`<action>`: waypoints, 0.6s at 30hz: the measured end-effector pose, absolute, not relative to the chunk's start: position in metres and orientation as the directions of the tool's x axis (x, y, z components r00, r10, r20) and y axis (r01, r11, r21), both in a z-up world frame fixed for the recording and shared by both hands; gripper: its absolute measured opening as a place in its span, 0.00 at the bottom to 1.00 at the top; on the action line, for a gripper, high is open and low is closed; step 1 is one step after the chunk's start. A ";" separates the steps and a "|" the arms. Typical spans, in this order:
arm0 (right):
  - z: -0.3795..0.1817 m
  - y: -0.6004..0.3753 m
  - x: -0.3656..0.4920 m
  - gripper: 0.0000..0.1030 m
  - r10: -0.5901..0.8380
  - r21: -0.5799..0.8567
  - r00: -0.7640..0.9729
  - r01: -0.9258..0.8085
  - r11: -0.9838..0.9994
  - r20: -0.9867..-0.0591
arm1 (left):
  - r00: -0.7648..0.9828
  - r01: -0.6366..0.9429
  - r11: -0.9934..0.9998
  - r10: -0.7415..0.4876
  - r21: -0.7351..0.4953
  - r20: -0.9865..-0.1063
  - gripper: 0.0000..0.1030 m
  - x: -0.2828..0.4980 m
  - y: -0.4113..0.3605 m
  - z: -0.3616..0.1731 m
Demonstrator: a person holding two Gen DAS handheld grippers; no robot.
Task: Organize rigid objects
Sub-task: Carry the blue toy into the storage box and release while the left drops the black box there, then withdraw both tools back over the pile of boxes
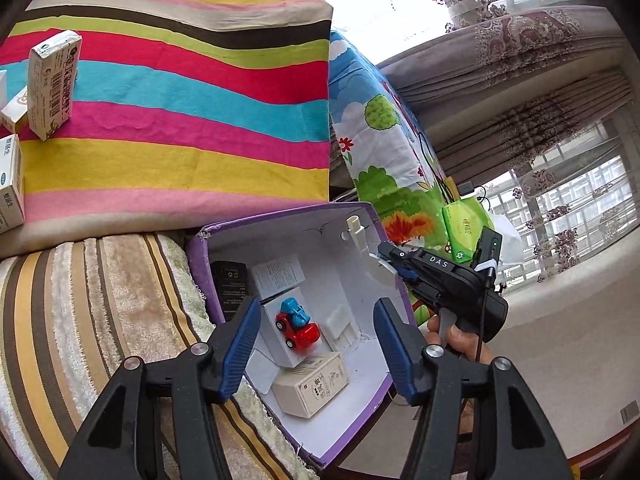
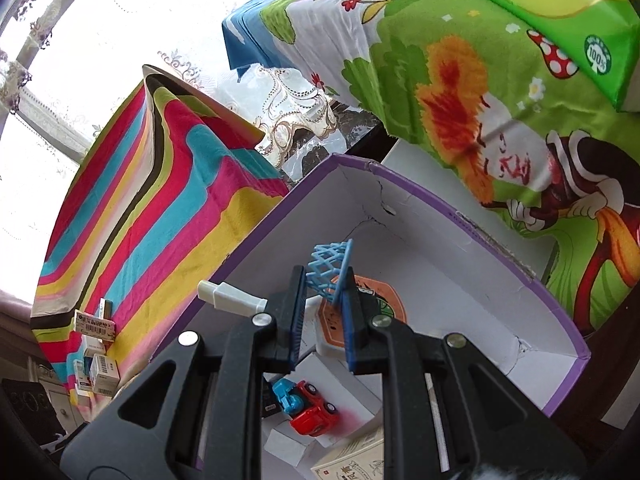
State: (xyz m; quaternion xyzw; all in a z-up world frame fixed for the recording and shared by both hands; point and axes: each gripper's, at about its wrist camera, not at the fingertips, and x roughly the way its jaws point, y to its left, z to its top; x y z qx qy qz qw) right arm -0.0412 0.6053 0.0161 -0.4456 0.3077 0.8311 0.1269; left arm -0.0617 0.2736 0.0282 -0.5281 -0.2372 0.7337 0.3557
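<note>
One readable label, "DAS", marks the right gripper (image 1: 386, 258).

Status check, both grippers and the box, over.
Left gripper open, empty, over box. Right gripper shut on blue lattice piece. Toy car boxed. Nothing blocking.

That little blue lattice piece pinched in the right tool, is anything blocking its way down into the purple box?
Nothing visible blocks it. The right tool holds the blue lattice piece above the open purple box; an orange-and-white item and a toy car lie below on the bottom.
</note>
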 end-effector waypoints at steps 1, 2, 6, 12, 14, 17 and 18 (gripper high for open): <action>0.013 0.608 -0.042 0.31 -0.067 0.403 -0.562 -0.499 -0.767 -0.824 | -0.189 -0.272 -0.634 0.773 -0.724 -0.605 0.58 -0.062 0.273 0.028; 0.011 0.610 -0.041 0.43 -0.064 0.401 -0.553 -0.515 -0.757 -0.831 | -0.189 -0.272 -0.633 0.774 -0.725 -0.604 0.58 -0.061 0.273 0.029; 0.015 0.613 -0.032 0.76 -0.012 0.387 -0.569 -0.545 -0.744 -0.823 | -0.186 -0.273 -0.626 0.779 -0.730 -0.599 0.58 -0.061 0.270 0.028; 0.021 0.613 -0.026 0.76 -0.022 0.386 -0.562 -0.540 -0.748 -0.827 | -0.186 -0.269 -0.617 0.787 -0.739 -0.589 0.58 -0.059 0.262 0.031; 0.021 0.612 -0.023 0.76 -0.026 0.388 -0.557 -0.543 -0.745 -0.830 | -0.195 -0.268 -0.619 0.785 -0.738 -0.588 0.58 -0.058 0.256 0.032; 0.024 0.607 -0.020 0.76 -0.030 0.384 -0.556 -0.534 -0.753 -0.831 | -0.223 -0.271 -0.626 0.780 -0.731 -0.585 0.58 -0.056 0.243 0.034; 0.026 0.605 -0.019 0.76 -0.029 0.381 -0.556 -0.529 -0.758 -0.831 | -0.237 -0.277 -0.628 0.778 -0.727 -0.582 0.58 -0.056 0.239 0.036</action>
